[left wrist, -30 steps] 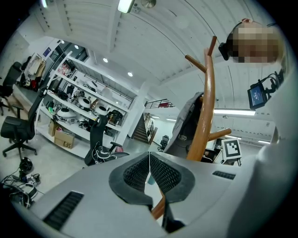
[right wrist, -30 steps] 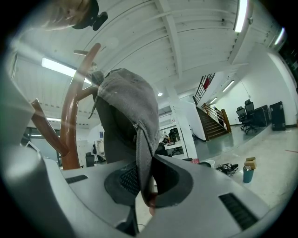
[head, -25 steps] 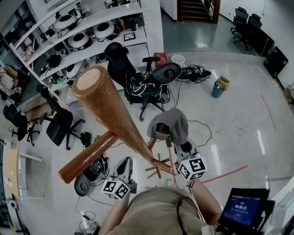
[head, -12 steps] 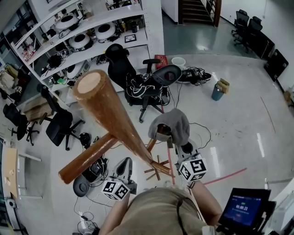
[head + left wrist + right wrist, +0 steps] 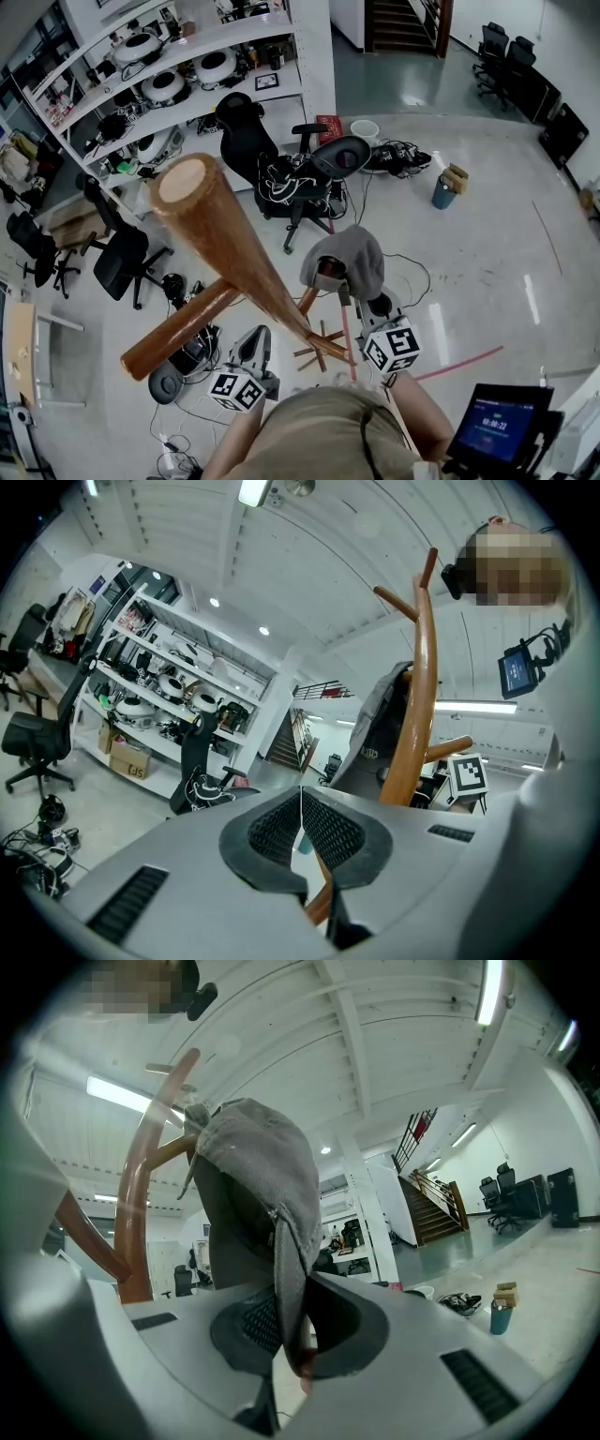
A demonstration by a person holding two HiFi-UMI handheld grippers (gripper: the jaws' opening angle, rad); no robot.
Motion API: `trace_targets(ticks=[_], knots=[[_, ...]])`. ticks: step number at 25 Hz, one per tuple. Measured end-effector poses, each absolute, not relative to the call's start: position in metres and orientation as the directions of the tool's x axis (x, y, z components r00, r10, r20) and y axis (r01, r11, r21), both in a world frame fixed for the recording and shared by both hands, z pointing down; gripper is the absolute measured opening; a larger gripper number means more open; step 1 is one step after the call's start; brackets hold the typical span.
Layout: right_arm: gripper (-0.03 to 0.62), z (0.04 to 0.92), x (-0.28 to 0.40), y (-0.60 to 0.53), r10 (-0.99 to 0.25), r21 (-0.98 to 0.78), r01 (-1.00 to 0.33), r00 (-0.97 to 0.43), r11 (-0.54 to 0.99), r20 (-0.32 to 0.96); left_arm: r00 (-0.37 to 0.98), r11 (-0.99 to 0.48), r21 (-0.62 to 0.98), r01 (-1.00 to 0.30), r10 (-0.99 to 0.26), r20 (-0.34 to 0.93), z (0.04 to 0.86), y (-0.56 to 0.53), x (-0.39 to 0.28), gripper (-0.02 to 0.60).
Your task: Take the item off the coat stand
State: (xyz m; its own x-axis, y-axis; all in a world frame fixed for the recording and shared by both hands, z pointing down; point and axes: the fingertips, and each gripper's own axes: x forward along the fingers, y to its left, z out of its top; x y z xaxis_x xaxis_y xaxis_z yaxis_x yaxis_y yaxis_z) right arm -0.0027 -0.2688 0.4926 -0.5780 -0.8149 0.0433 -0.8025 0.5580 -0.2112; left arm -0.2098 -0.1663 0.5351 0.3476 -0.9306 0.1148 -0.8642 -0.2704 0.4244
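While right tongs (image 5: 292, 1333) pinch grey cap (image 5: 253, 1185) | logo (image 5: 372, 754) unreadable

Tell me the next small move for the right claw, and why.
Probably lift the right claw slightly up and away from the coat stand: its jaws are shut on the grey cap, which hangs over a peg, so raising it should free the cap.

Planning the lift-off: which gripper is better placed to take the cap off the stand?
Right. The right gripper is shut on the grey cap, which hangs on the coat stand. The left gripper is shut on nothing.
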Motion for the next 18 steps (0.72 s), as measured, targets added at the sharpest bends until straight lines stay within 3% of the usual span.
trace_targets(ticks=[18], knots=[[0.034,0.4886,-0.0025,-0.2679,-0.811,-0.216,-0.798,-0.583,0.562,0.047,0.377,-0.301,0.407,-0.862,-0.919,0.118,0.5377,-0.1657,-0.2009,0.018]])
